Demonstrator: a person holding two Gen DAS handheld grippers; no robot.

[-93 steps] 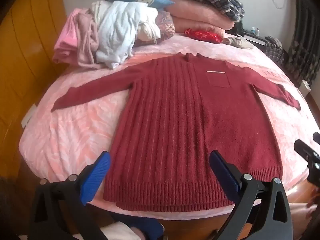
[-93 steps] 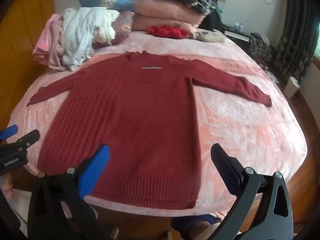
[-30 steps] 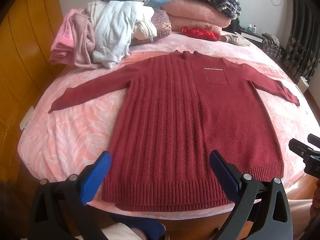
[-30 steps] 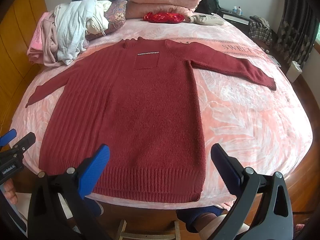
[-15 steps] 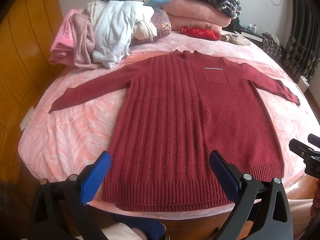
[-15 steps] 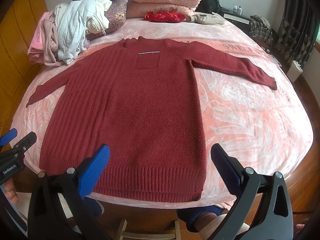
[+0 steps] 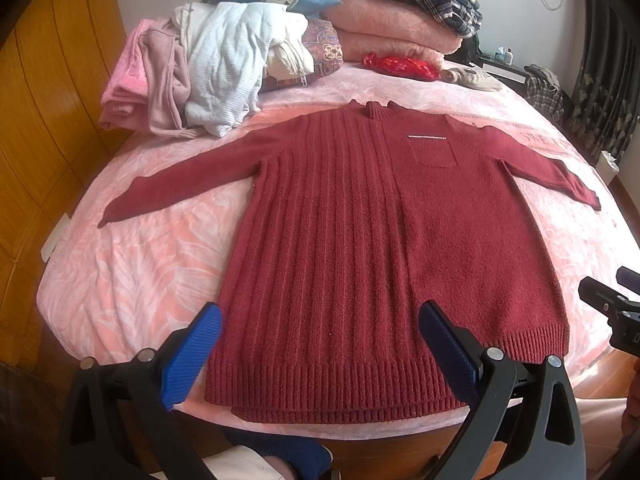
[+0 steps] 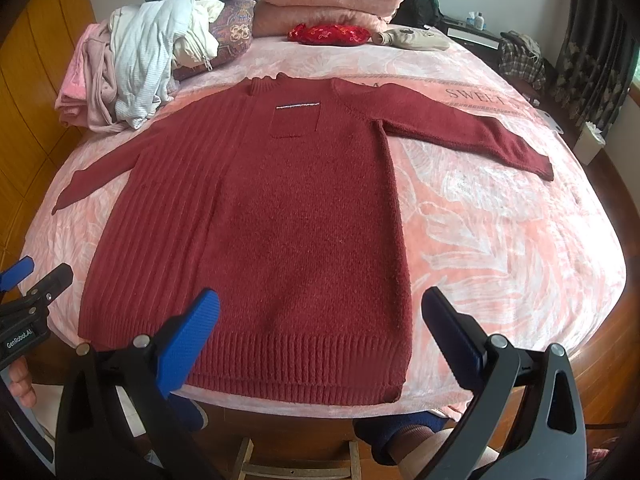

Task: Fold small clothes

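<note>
The dark red knitted sweater with a ribbed left half, a small chest pocket and a ribbed hem [image 7: 384, 248] lies spread flat, front up, on the bed covered by a pink leaf-patterned blanket [image 7: 132, 272], its hem running along the bed's near edge and its collar pointing toward the far edge, with both sleeves stretched out toward the left and right edges. The left tongs [image 7: 320, 344] hang just above the hem with jaws wide apart and nothing between them; the right tongs [image 8: 320, 332] hover likewise over the hem nearer the right side seam, gaping and empty. The knit looks thick, soft and limp, probably fairly heavy for its kind, so it should drape and stretch rather than hold a crease, and its fuzzy surface ought to cling to the blanket instead of sliding. Sensible places to pinch seem to be the sleeve cuffs or the shoulder seams, and the denser ribbed hem corners, where the fabric is firmest. A heap of white, cream and pink garments [image 7: 208, 72] sits near the far left corner, well apart from the sweater body.
</note>
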